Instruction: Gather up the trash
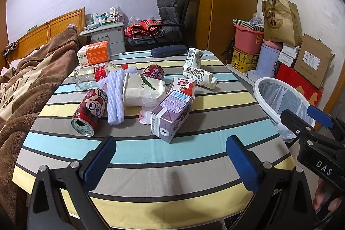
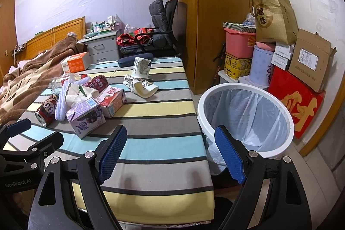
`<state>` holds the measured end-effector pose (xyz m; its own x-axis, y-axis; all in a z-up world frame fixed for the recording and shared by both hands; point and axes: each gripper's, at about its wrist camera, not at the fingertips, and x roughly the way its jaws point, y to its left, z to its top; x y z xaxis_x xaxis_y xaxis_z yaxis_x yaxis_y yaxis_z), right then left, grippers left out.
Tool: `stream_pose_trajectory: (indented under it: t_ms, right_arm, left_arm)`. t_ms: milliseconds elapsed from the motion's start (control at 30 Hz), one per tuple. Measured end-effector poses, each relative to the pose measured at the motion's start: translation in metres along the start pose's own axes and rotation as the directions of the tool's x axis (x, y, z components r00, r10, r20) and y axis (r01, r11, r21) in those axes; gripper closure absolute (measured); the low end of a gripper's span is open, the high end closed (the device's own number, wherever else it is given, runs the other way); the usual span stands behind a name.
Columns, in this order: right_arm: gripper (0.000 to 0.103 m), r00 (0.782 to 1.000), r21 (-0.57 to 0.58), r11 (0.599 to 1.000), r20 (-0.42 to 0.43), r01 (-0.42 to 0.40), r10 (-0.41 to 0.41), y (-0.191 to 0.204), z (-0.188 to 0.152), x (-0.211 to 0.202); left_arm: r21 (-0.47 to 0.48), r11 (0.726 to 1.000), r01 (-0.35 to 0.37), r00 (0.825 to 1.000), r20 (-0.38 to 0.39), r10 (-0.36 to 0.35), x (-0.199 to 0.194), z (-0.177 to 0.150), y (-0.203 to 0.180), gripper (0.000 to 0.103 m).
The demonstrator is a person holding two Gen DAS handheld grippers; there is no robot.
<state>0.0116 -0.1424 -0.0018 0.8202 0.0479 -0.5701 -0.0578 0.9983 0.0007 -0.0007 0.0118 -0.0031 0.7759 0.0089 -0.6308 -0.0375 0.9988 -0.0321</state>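
Note:
Trash lies on a striped table point(image 1: 151, 150): a purple drink carton point(image 1: 171, 115), a red strawberry carton point(image 1: 184, 85), a red cartoon can point(image 1: 90, 111), a second red can point(image 1: 152, 72), a clear bottle point(image 1: 94, 74), crushed paper cups point(image 1: 199, 75) and a small plastic cup point(image 1: 146, 110). A white trash bin point(image 2: 245, 118) with a clear liner stands on the floor right of the table. My left gripper point(image 1: 170, 152) is open and empty above the table's near edge, short of the purple carton. My right gripper point(image 2: 170, 148) is open and empty over the table's right corner, beside the bin.
A tissue pack point(image 1: 143, 87), white rope point(image 1: 116, 96), an orange box point(image 1: 93, 54) and a dark glasses case point(image 1: 169, 50) also sit on the table. A bed with a brown blanket point(image 1: 32, 83) is at left. Stacked boxes point(image 2: 295, 83) stand behind the bin.

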Motion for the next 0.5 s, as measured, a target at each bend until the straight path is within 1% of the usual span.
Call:
stream_pose_trajectory:
  t_ms: [500]
  right_arm:
    - [0.018,1.000,-0.002,1.000,0.002,0.002,-0.002,-0.0007,0.0005,-0.0011]
  left_arm:
    - [-0.002,1.000,0.001,1.000,-0.001,-0.001,0.0005,-0.0017,-0.0007,0.000]
